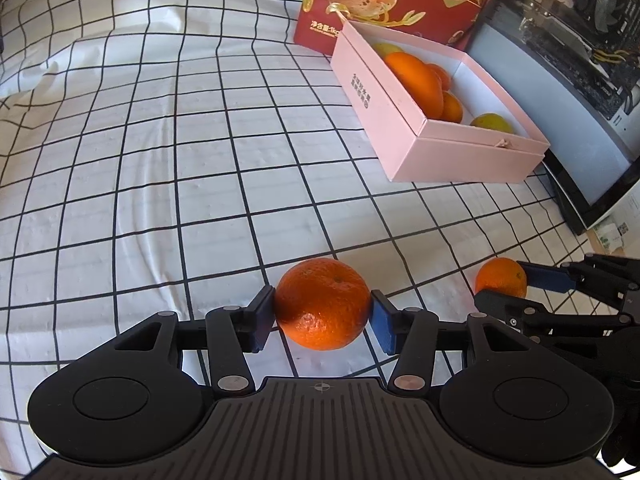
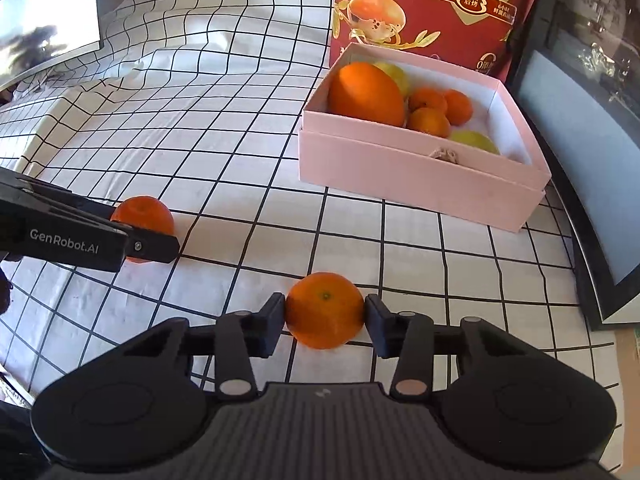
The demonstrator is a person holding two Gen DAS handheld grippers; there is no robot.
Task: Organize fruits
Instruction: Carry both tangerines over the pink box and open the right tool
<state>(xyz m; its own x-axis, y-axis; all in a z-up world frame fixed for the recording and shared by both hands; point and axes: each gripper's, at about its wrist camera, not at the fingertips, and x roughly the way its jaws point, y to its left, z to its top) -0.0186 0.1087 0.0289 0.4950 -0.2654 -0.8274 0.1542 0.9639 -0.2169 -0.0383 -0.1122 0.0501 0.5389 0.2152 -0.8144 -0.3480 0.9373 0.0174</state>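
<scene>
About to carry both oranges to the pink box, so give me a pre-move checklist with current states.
1. Left hand-held gripper pads on the larger round orange mandarin: ok.
2. Right hand-held gripper pads on the smaller round orange mandarin: ok, both touching.
3. Mandarins lifted clear of the black-and-white checked cloth: cannot tell.
4. Open pink cardboard box has free space: ok, right side bare.
5. Path to the box unobstructed: ok.

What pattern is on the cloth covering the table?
White tablecloth with a grid of thin black lines; the left wrist view shows it best.
</scene>
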